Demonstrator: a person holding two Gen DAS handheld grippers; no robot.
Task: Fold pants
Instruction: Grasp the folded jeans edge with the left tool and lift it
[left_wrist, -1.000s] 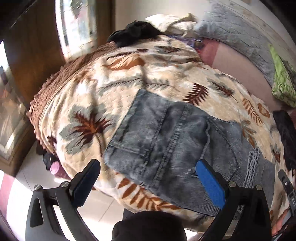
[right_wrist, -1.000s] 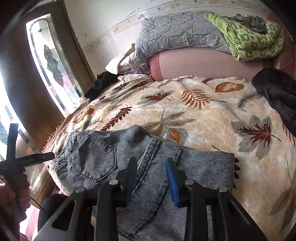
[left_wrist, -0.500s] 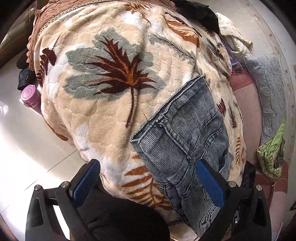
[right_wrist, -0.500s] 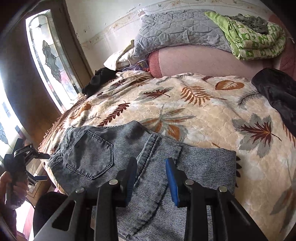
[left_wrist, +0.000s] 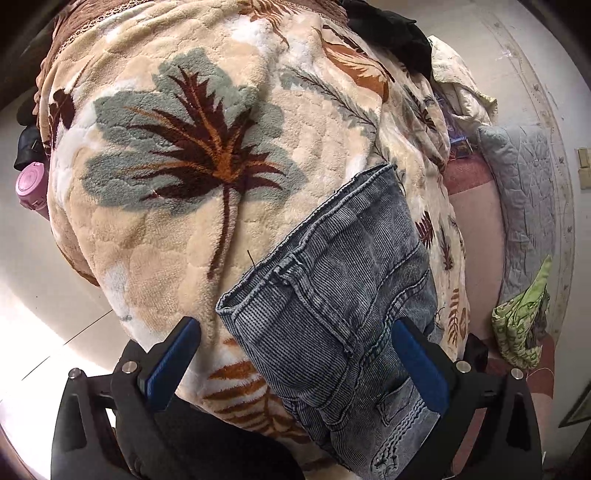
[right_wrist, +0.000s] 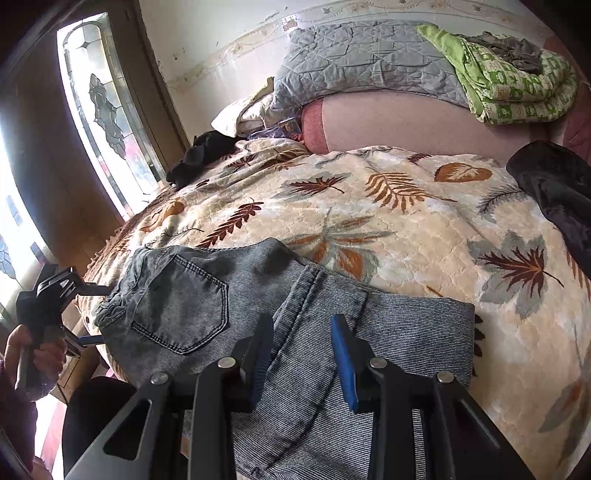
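The pants (right_wrist: 229, 314), grey-blue denim, lie folded on the leaf-print blanket (right_wrist: 406, 206) that covers the bed, in the lower left and centre of the right wrist view, with a back pocket facing up at the left and the ribbed legs running toward the lower right. In the left wrist view the pants (left_wrist: 340, 314) fill the lower centre and right, the waistband edge slanting from centre up toward the right, over the blanket (left_wrist: 177, 155) with its large grey and brown leaf. The left gripper (left_wrist: 295, 358) has its jaws wide apart at the bottom of that frame, one blue pad low left over the blanket and the other low right against the denim; the waistband corner sits between them, and nothing is clamped. From the right wrist view the left gripper (right_wrist: 79, 314) shows at the far left edge, held by a hand (right_wrist: 40, 354), with its tips just at the pants' waist end. The right gripper (right_wrist: 299, 350) stands at the bottom centre with a narrow gap between its pads, over a seam fold of the pants; whether it pinches the cloth I cannot tell. A black garment (right_wrist: 554, 192) lies at the right edge on the blanket, another dark cloth (right_wrist: 199, 155) at its upper left. A grey quilt (right_wrist: 369, 62) and a green quilt (right_wrist: 509, 81) are piled at the top. A pink bottle (left_wrist: 31, 188) stands on the floor at the left edge.
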